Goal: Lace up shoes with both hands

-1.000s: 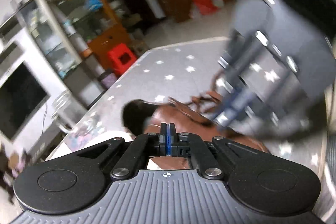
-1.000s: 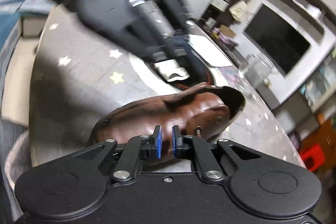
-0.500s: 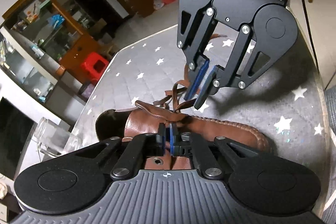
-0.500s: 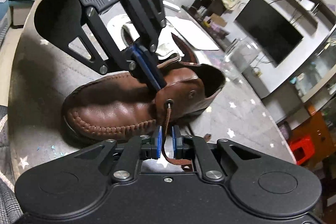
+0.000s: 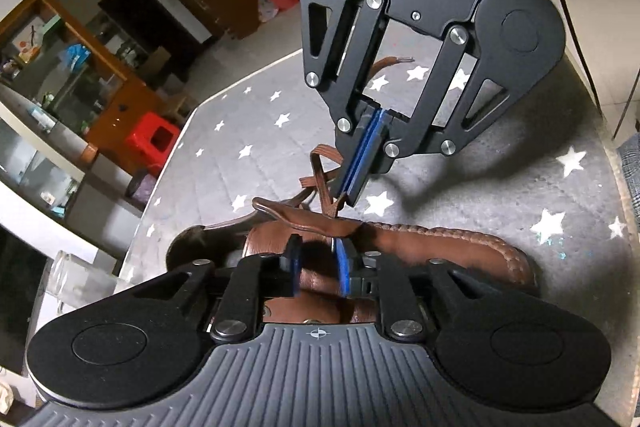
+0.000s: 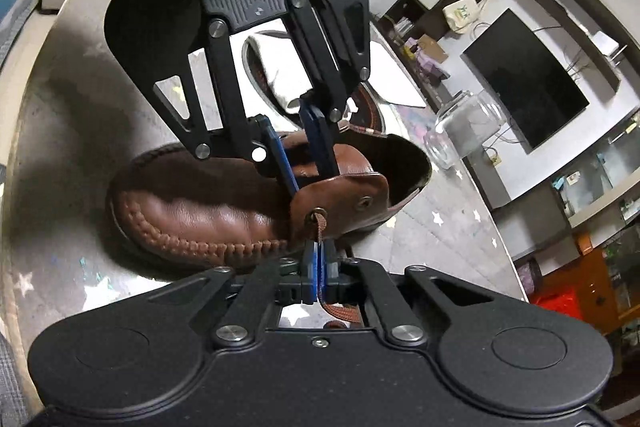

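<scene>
Right wrist view: the right gripper [image 6: 319,273] is closed on the brown lace [image 6: 319,227] just below the shoe's [image 6: 208,207] eyelet. The left gripper [image 6: 306,163] points down over the shoe's tongue, its jaws apart. Only the left wrist view shows the lace's free end [image 5: 396,60] beyond the shoe, on the star-patterned cloth [image 5: 500,195]. A glass jar [image 6: 464,131] stands behind the shoe.

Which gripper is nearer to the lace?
Right. The right gripper is shut on the lace below its eyelet; the left gripper is open over the shoe.
</scene>
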